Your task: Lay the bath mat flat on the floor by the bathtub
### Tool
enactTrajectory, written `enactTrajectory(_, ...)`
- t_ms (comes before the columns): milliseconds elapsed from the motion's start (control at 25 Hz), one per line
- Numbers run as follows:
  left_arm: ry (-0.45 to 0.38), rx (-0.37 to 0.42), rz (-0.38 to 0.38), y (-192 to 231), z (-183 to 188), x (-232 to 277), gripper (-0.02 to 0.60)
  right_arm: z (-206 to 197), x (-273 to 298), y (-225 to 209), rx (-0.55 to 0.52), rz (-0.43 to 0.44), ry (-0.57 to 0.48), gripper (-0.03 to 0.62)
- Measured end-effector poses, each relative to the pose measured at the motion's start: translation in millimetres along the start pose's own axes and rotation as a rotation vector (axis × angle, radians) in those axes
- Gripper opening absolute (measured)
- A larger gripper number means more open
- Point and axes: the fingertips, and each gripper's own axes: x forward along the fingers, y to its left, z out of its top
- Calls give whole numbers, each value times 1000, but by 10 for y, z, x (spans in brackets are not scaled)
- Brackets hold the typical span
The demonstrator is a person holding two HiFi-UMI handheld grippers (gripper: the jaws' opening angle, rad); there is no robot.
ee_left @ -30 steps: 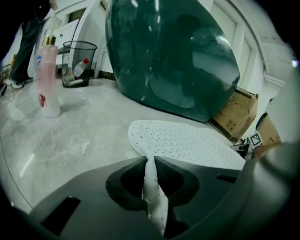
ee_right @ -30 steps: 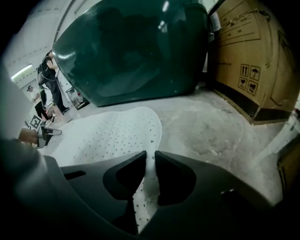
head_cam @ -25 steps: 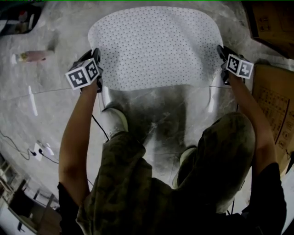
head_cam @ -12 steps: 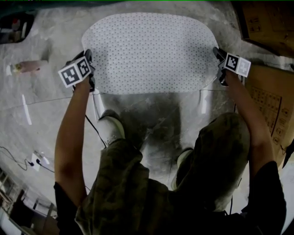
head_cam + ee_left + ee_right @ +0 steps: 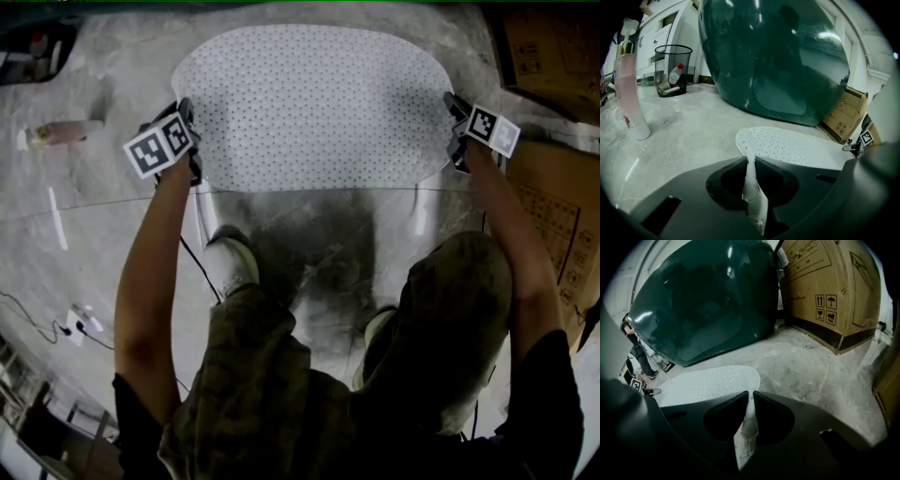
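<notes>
Mat lies on floor before tub, long axis running gripper to gripper. Left gripper clamps its left end. Right gripper, jaws just closing tighter, pinches the right end. Both equally near.

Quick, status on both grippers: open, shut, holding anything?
Left gripper: closed, pinching one end of the bath mat.
Right gripper: jaws have just been closing, now clamped on the mat's opposite end.
</notes>
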Motion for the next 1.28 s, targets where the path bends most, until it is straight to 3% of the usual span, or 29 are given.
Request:
enactTrajectory(600,-6,42,-11,-22,123,32,60,68,134,-79,-76,-59,-9,58)
enactTrajectory(840,30,53,17,18,51,55,71,-72,165,-227,-25,-76,17,64)
enactTrajectory(960,20,15,5,27,77,63,77,-41,153,-163,-121,-103,32,70)
enactTrajectory(1120,-9,-34,-7,69,105,23,140,-59,146,-102,-206,-135,52,77)
enactTrajectory(1280,-33,2,24,98,140,-29,169,-30,85,-156,-237,-162,43,129)
